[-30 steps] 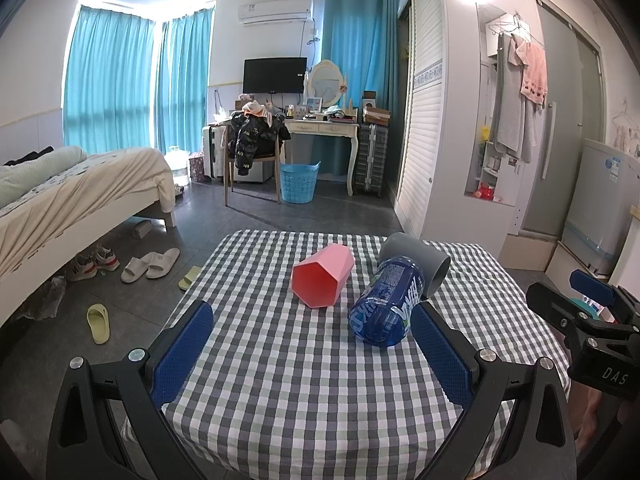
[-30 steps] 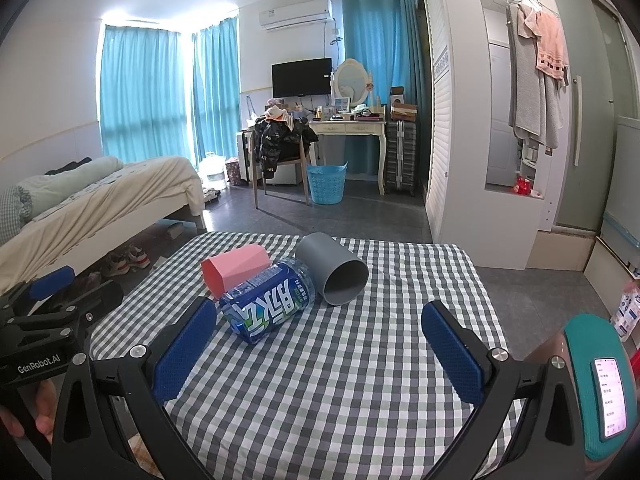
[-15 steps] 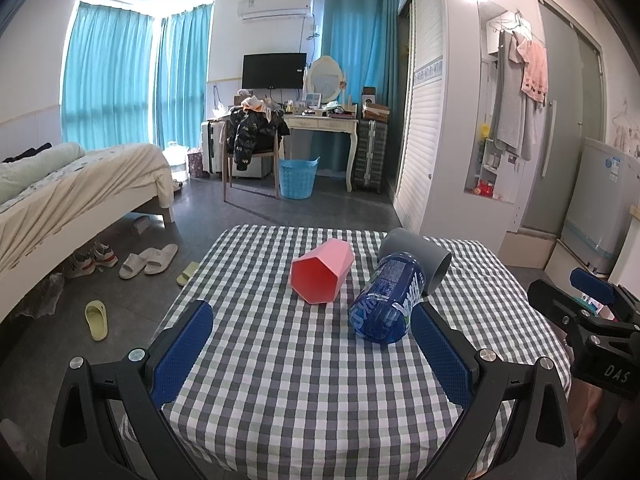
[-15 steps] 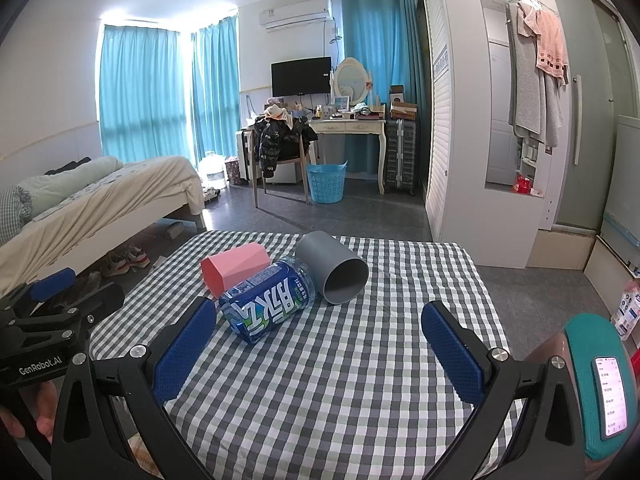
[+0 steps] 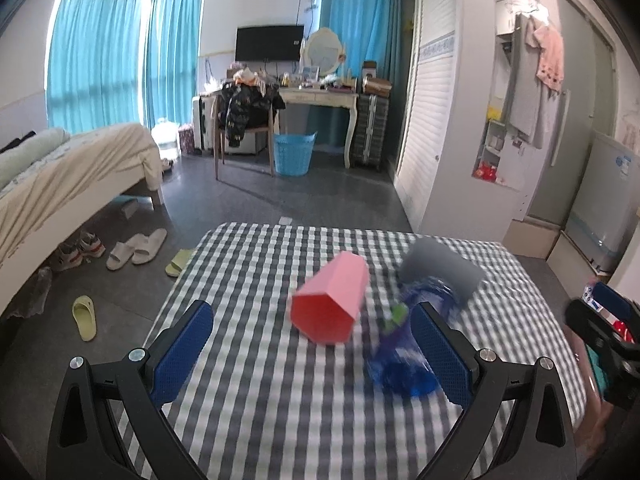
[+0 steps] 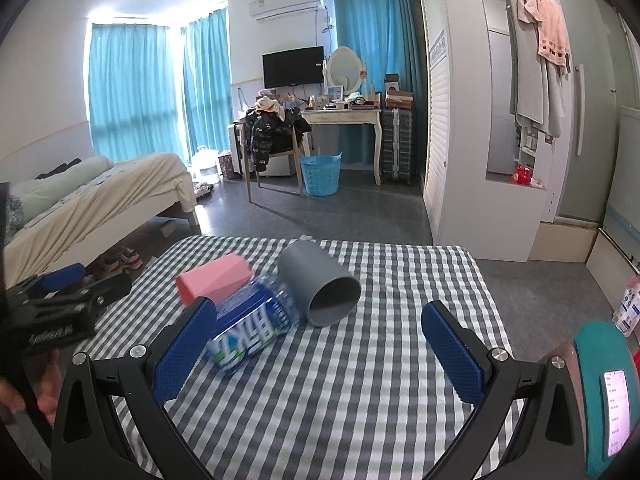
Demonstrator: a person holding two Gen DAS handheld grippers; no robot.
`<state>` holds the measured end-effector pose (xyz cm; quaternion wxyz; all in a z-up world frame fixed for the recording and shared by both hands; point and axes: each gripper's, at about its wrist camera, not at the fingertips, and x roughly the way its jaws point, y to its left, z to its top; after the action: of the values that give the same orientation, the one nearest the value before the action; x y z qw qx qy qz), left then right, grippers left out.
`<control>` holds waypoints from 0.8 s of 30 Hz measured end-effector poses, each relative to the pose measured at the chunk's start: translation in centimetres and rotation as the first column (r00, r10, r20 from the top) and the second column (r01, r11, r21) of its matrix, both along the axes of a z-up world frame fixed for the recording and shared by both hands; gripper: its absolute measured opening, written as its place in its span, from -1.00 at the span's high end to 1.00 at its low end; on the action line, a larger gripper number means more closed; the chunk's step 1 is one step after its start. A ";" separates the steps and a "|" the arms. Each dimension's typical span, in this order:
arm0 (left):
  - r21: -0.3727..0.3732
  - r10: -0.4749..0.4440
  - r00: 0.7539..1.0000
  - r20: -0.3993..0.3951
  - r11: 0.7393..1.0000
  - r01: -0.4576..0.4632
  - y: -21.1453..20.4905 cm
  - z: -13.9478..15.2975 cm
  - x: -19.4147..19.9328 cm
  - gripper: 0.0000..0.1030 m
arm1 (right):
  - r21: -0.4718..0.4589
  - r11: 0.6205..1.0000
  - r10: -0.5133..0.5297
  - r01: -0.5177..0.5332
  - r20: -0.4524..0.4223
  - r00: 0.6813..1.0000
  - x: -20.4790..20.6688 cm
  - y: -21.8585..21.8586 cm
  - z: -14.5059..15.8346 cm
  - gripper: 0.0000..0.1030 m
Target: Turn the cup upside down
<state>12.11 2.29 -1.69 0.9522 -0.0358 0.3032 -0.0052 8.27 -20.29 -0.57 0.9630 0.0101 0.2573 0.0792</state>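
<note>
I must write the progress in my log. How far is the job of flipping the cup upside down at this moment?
Done: nothing. The pink cup and grey cup both lie on their sides on the checked tablecloth, with a blue water bottle lying between them.
In hand: nothing; the left claw and right claw are open and empty, short of the cups.
Left: grasp a cup, turn it, set it rim-down.

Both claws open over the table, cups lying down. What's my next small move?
Probably ease the left claw forward around the pink cup: it lies on its side between the open fingers, nothing gripped yet, and the blue bottle crowds its right side.
</note>
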 end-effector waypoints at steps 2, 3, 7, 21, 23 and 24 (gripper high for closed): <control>-0.007 -0.010 0.999 -0.036 1.000 0.010 0.2 -1.1 2.7 -0.98 | -0.001 1.000 -0.010 0.010 -0.013 1.000 1.4 -0.4 -0.4 -0.99; -0.009 -0.012 0.999 -0.051 1.000 0.011 0.2 -1.5 3.7 -0.98 | -0.002 1.000 -0.015 0.015 -0.021 1.000 2.2 -0.5 -0.7 -0.99; -0.029 -0.034 0.991 -0.129 0.999 0.030 0.2 -4.1 7.7 -0.98 | -0.009 0.999 -0.034 0.033 -0.054 0.998 4.7 -0.9 -1.9 -0.99; -0.045 -0.146 0.965 -0.218 0.989 0.139 -1.5 -7.5 10.5 -0.59 | -0.033 0.997 -0.079 0.076 -0.117 0.990 8.8 -2.4 -4.7 -0.99; -0.064 -0.181 0.959 -0.217 0.983 0.171 -1.8 -7.3 10.2 -0.32 | -0.032 0.996 -0.081 0.078 -0.116 0.990 8.7 -2.4 -4.6 -0.99; -0.046 -0.174 0.961 -0.217 0.985 0.168 -1.9 -7.1 10.0 -0.32 | -0.031 0.996 -0.082 0.079 -0.113 0.990 8.7 -2.3 -4.5 -0.99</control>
<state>22.07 0.39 -8.80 0.9082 -0.0229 0.4087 -0.0875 16.94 -22.61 -5.11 0.9492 0.0123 0.3123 0.0363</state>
